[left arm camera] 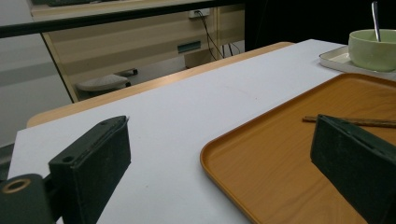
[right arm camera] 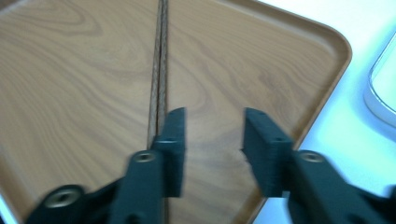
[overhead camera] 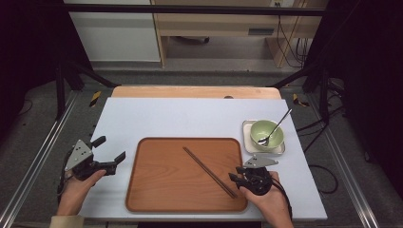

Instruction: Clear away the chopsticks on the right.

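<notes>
Two chopsticks point(overhead camera: 209, 171) on tray point(overhead camera: 157, 190) (no writing legible)

Two chopsticks point(overhead camera: 209, 171) are counted, lying just beside the right gripper's fingers. One tray point(overhead camera: 157, 190), one bowl point(overhead camera: 266, 133), one spoon point(overhead camera: 276, 127) and one dish point(overhead camera: 249, 141) are counted. Two grippers are counted, left point(overhead camera: 110, 152) and right point(overhead camera: 234, 174).

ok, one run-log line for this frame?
chopsticks: flat on wooden tray | right gripper: open, chopsticks outside its jaws | left gripper: open, off tray | spoon: in green bowl
</notes>
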